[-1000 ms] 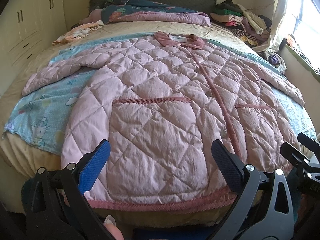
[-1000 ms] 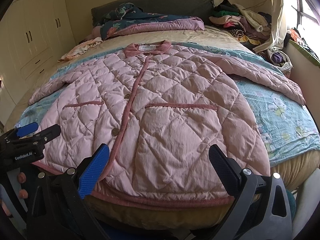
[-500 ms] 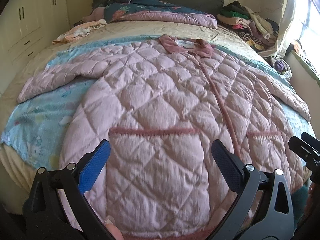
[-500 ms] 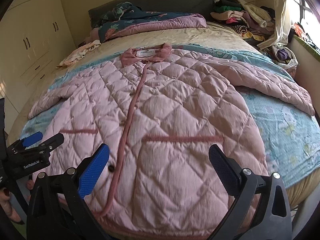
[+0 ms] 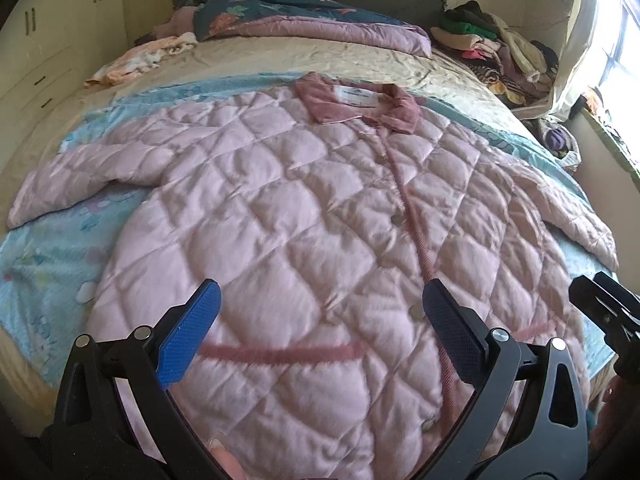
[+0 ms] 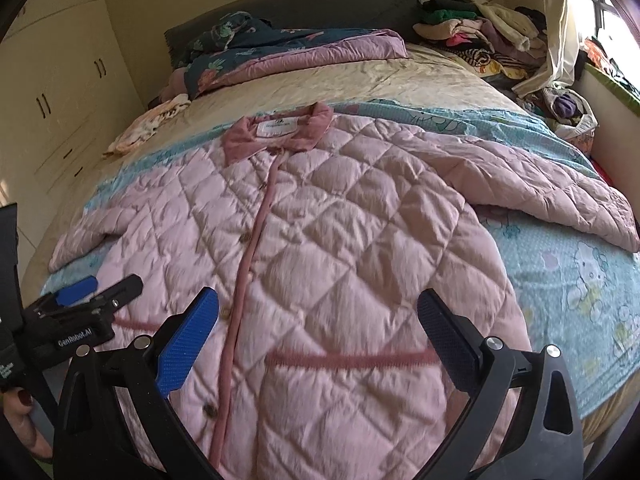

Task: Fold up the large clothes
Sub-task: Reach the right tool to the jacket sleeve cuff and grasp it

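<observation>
Pink quilted coat point(image 5: 304, 216) lies flat on bed; both hand-held grippers point(image 5: 320, 332) point(image 6: 320, 332) gape empty.

- left gripper point(image 5: 320, 328) hovers wide open over the pink quilted jacket point(image 5: 304, 216)
- jacket is spread flat, front up, on the bed point(image 5: 280, 56)
- clothes pile point(image 5: 496, 52) far right

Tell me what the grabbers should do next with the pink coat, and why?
Probably reach out to the sleeves first. The coat lies flat and buttoned on the bed, both sleeves spread wide: one to the left, one to the right. Both the left gripper and the right gripper are open, holding nothing, so folding a sleeve inward seems the likely start.
</observation>
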